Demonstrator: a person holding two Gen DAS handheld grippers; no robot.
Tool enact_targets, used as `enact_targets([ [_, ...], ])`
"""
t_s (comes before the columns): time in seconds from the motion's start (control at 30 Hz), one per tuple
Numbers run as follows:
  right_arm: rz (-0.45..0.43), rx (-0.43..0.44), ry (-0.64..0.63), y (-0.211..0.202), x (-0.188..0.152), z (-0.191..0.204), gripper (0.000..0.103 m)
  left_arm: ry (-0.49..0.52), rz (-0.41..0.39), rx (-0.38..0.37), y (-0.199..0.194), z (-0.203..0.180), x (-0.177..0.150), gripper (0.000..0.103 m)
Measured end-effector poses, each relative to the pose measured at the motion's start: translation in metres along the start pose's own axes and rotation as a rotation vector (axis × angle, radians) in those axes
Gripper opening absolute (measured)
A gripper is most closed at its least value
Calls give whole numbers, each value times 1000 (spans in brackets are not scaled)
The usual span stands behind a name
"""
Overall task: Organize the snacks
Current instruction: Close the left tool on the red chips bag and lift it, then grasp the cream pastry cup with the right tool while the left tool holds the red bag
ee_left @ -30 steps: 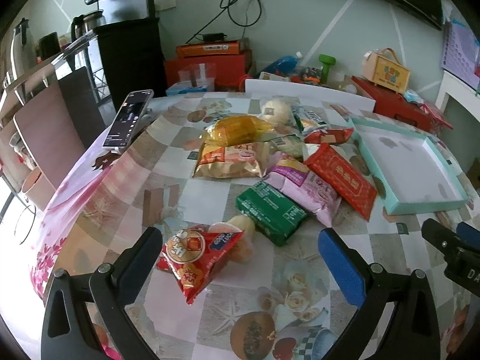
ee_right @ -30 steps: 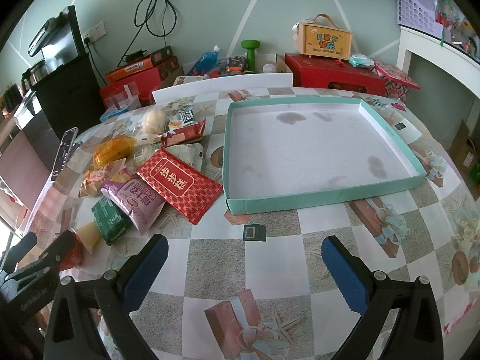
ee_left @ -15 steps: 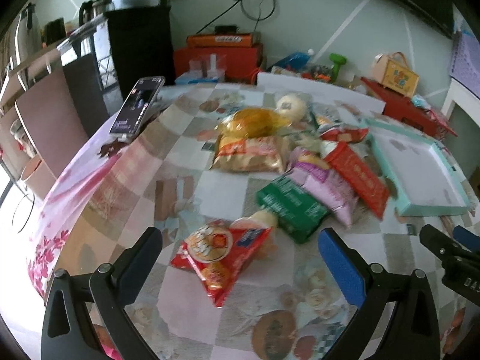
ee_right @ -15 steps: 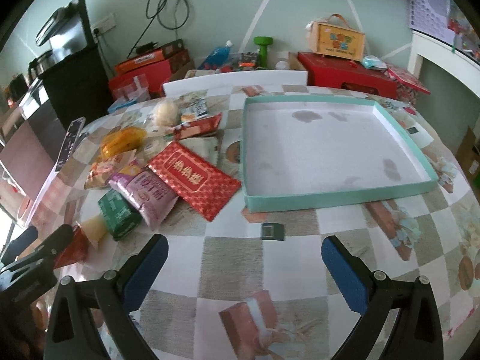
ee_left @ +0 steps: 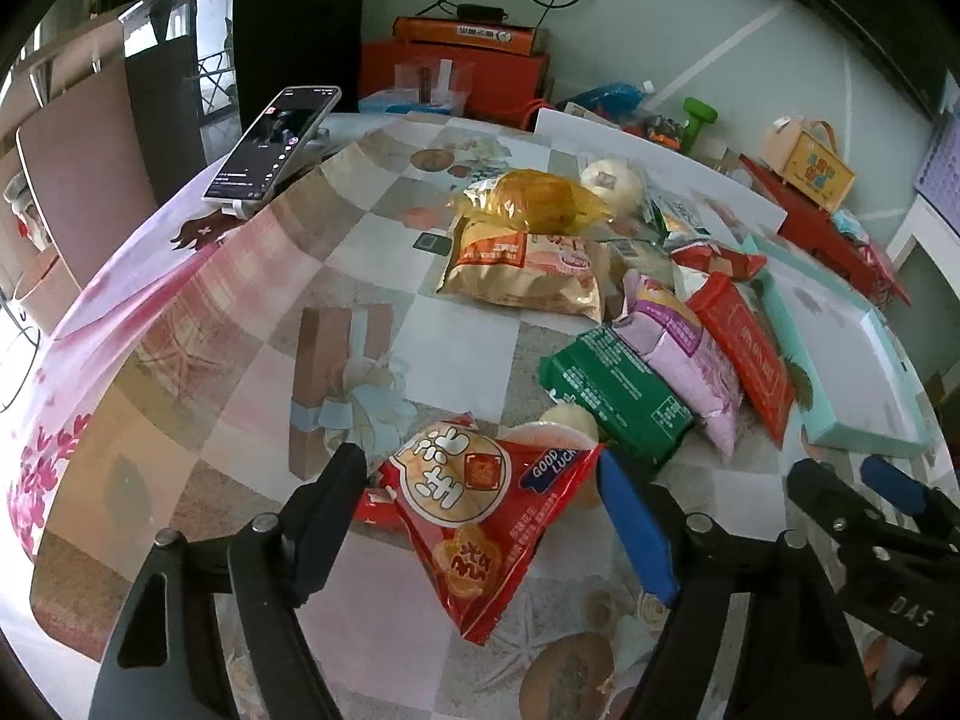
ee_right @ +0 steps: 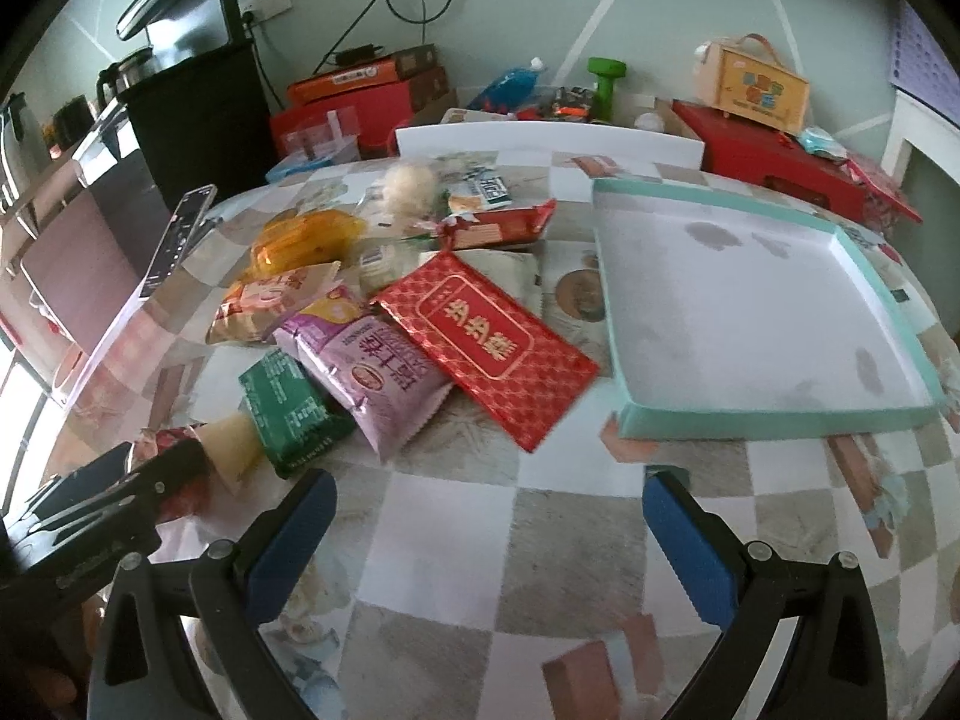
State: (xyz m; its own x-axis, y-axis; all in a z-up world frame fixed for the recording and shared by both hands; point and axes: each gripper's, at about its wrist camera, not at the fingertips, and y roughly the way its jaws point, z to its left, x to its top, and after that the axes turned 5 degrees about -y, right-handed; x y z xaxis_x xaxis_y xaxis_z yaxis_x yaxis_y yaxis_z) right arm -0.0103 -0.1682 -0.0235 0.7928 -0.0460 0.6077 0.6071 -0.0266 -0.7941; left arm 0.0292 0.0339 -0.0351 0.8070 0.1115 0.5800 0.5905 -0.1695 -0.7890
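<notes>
Left claw [ee_left: 483,513]: spread wide, one finger on each side of the red triangular snack bag [ee_left: 480,516]; nothing is pinched yet; whether the pads already touch the bag I cannot tell
Red triangular snack bag: lies flat on the desk [ee_left: 252,360] at the near left end of the snack pile, right between the left fingers; its point faces the camera, so the long axis runs roughly along the fingers and the claw spans the narrower width
Key relation: the bag sits straight ahead of the left claw and well apart from the right one; the left hand is plainly the nearer, and by my judgement a simple squeeze is what the next move calls for
Neighbours: a pale round bun [ee_left: 564,426] pokes out from behind the bag's far edge; the green packet [ee_left: 612,396] lies just beyond, leaning on the purple packet [ee_left: 684,360]; the long red packet [ee_right: 486,339] comes next to the right
Teal tray [ee_right: 774,420]: rests on the right side of the desk, nothing in it, its left wall near the long red packet; the likely home for the snacks
Right claw [ee_right: 486,546]: spread, holding nothing, over bare checked cloth in front of the tray's near left corner
Risk: the slick bag may crumple or slide in the pinch; the bun could be dragged along
</notes>
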Motion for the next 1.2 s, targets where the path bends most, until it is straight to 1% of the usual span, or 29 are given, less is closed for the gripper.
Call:
enact_targets([
  [0.2,24,23,-23,10,1,12,103,-6,5,-22,1,4,2,76],
  [0.23,30,20,-28,12,0,13,103,-10,12,-22,2,6,2,75],
  [0.27,36,17,-31,13,1,14,103,-12,27,-3,4,8,2,71],
  [0.37,48,10,-36,16,-1,15,103,-40,32,-22,4,17,3,69],
  [0.5,45,2,-45,15,-1,17,103,-48,30,-21,2,23,3,68],
  [0.7,20,15,-75,9,3,31,103,-70,39,-29,-2,35,5,66],
  [0.8,2,39,-91,7,7,41,103,-86,48,-18,-4,41,6,66],
  [0.9,-12,67,-114,7,11,53,103,-102,38,-13,-9,49,9,66],
  [1.03,-19,108,-134,9,14,72,103,-99,36,24,-11,57,11,66],
  [1.13,-25,160,-149,11,16,87,97,-105,34,33,-12,65,13,66],
  [1.2,-23,194,-159,12,17,96,90,-109,31,45,-13,71,14,66],
])
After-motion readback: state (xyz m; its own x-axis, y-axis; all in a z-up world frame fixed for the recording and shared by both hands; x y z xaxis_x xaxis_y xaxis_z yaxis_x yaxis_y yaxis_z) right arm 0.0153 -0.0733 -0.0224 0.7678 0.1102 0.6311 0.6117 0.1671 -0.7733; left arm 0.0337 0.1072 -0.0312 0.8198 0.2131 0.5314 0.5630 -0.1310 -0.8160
